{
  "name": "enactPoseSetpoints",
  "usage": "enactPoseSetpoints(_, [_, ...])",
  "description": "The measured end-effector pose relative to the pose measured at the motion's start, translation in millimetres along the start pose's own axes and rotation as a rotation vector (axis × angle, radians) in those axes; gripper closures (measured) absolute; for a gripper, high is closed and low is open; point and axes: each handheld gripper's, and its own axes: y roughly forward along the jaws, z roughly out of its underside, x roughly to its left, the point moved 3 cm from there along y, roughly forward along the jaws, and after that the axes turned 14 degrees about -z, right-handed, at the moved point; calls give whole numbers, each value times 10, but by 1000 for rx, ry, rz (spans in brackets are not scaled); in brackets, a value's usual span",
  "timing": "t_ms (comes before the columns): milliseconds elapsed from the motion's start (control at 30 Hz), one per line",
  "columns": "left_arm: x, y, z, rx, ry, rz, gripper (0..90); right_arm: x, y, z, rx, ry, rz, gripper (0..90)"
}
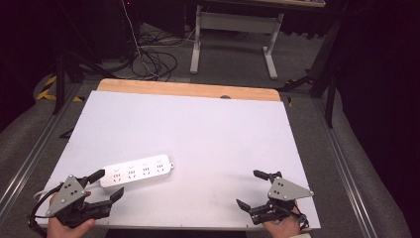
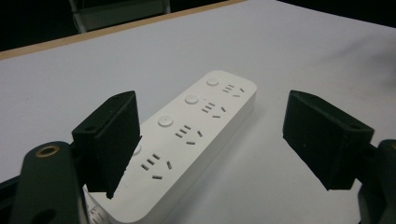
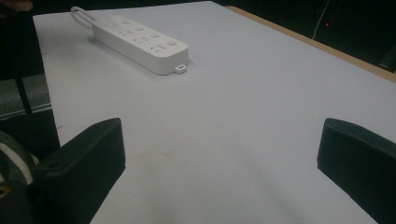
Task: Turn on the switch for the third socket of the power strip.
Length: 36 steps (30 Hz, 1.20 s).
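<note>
A white power strip (image 1: 137, 171) with several sockets and round buttons lies flat on the white table, left of centre near the front. My left gripper (image 1: 110, 185) sits at the strip's near-left end, jaws wide apart. In the left gripper view one jaw overlaps the power strip (image 2: 187, 140) near its closest socket and the other hangs to its right, neither pressing on it. My right gripper (image 1: 255, 189) rests at the front right, open, with bare table between its jaws. The right gripper view shows the power strip (image 3: 140, 42) far off at the upper left.
The white table top (image 1: 208, 129) has a wooden strip (image 1: 188, 89) along its far edge. Beyond it on the floor are cables (image 1: 148, 59) and a white desk frame (image 1: 237, 34). Metal rails (image 1: 346, 163) run along both sides.
</note>
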Motion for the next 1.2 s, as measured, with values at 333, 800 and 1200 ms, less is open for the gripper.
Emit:
enactPoseSetpoints(333, [-7, 5, -6, -1, 6, -5, 196, -1, 11, 5, -1, 4, -20, 23])
enactPoseSetpoints(800, [-16, 4, -62, 4, 17, -10, 203, -12, 22, 3, -2, 8, -28, 27])
enactPoseSetpoints(1200, [-27, -3, -186, 21, 23, 10, 207, -18, 30, 5, 0, 13, -34, 30])
